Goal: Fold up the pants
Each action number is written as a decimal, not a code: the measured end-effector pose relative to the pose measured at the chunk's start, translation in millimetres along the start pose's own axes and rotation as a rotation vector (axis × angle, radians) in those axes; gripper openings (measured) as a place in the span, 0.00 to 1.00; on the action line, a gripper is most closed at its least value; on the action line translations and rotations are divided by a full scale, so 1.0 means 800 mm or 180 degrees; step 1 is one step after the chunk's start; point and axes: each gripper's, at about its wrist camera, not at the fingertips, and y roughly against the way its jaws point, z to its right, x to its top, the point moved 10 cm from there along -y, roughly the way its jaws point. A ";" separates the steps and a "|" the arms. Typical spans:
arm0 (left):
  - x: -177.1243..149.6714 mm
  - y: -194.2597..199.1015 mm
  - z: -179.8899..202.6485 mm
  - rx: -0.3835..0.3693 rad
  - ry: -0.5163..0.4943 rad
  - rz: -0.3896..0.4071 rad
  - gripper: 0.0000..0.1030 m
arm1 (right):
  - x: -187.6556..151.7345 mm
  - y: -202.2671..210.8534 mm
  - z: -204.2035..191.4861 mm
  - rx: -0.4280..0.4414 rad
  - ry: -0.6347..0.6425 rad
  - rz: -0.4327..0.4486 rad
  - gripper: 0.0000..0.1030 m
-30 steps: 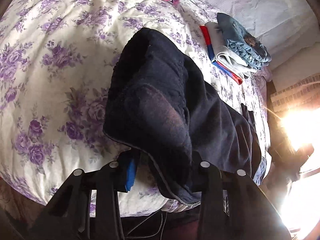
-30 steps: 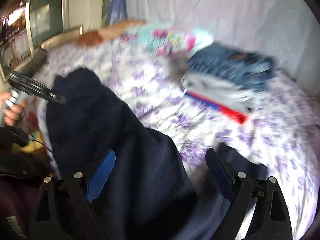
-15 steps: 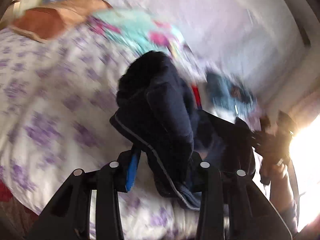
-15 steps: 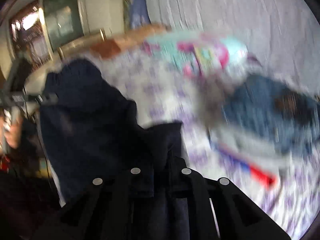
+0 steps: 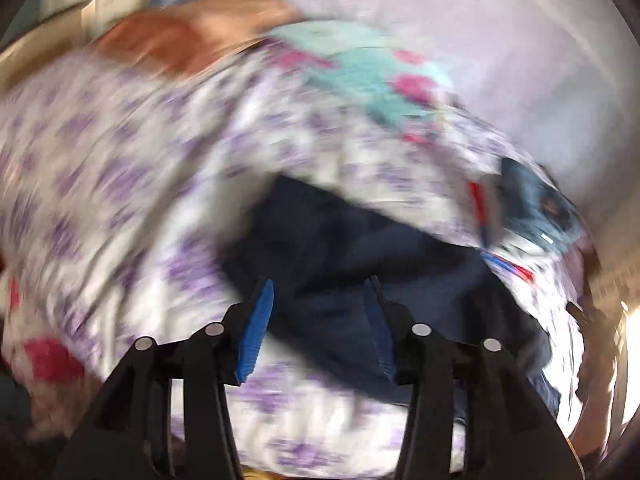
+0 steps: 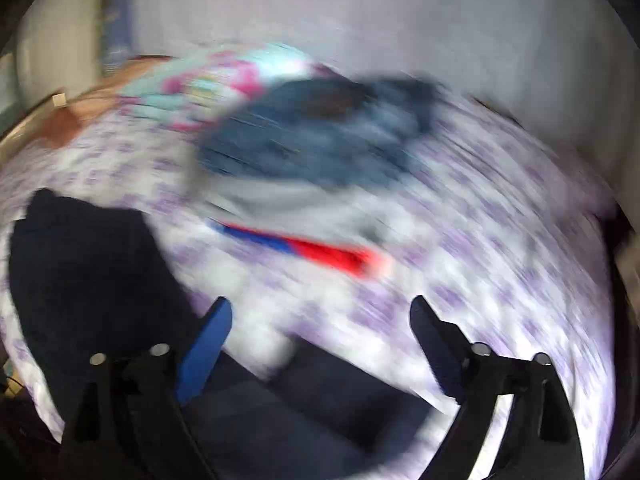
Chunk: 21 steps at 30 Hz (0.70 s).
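Both views are blurred by motion. The dark navy pants lie in a heap on the purple-flowered bedsheet, just beyond my left gripper. Its jaws are opening; the blue pads stand apart from the cloth, and nothing is pinched between them. In the right wrist view the pants spread along the left and under the gripper. My right gripper has its jaws opening wide, with only bedsheet showing between the fingertips.
A stack of folded clothes, jeans on top with grey and red-blue pieces below, sits on the bed past the right gripper. A turquoise and pink bundle and an orange pillow lie near the pale wall.
The left gripper held the pants lifted off the bed; now they lie on the sheet, released. The right gripper shut on the cloth half a second ago and has since opened wide and swung right.
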 end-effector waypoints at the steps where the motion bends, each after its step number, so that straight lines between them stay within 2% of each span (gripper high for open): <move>1: 0.002 -0.001 0.028 -0.0099 -0.0151 -0.0007 0.51 | -0.014 0.000 0.022 -0.0041 -0.0135 -0.0109 0.90; 3: -0.009 -0.013 0.098 -0.0339 -0.0447 -0.0079 0.55 | -0.037 -0.007 0.044 -0.0120 -0.0301 -0.0299 0.90; 5: -0.043 -0.043 0.160 -0.0558 -0.0749 -0.0309 0.55 | -0.042 -0.025 0.028 0.0015 -0.0328 -0.0402 0.90; 7: -0.076 -0.075 0.197 -0.0610 -0.0941 -0.0535 0.55 | -0.050 -0.043 0.017 -0.0003 -0.0178 -0.0519 0.90; 9: -0.107 -0.104 0.214 -0.0622 -0.1025 -0.0763 0.55 | -0.061 -0.084 -0.005 0.0029 -0.0016 -0.0750 0.88; 11: -0.132 -0.133 0.213 -0.0558 -0.1029 -0.0985 0.55 | -0.079 -0.112 -0.036 0.0276 0.0101 -0.0993 0.46; 12: -0.139 -0.141 0.208 -0.0524 -0.1008 -0.1055 0.55 | -0.087 -0.122 -0.044 0.0332 0.0159 -0.1117 0.28; 13: -0.146 -0.150 0.201 -0.0490 -0.0978 -0.1131 0.55 | -0.081 -0.119 -0.046 0.0269 0.0201 -0.0982 0.16; 15: -0.151 -0.156 0.188 -0.0510 -0.0884 -0.1184 0.54 | -0.066 -0.093 -0.046 0.0363 0.0157 -0.0735 0.13; 18: -0.147 -0.146 0.180 -0.0578 -0.0860 -0.1174 0.54 | -0.030 0.022 -0.018 0.0510 0.0007 0.0218 0.12; 19: -0.145 -0.142 0.177 -0.0598 -0.0839 -0.1163 0.54 | -0.032 0.075 -0.001 0.0564 -0.0109 0.0558 0.12; 21: -0.143 -0.130 0.173 -0.0662 -0.0815 -0.1186 0.54 | -0.061 0.149 0.027 0.0633 -0.0265 0.0960 0.12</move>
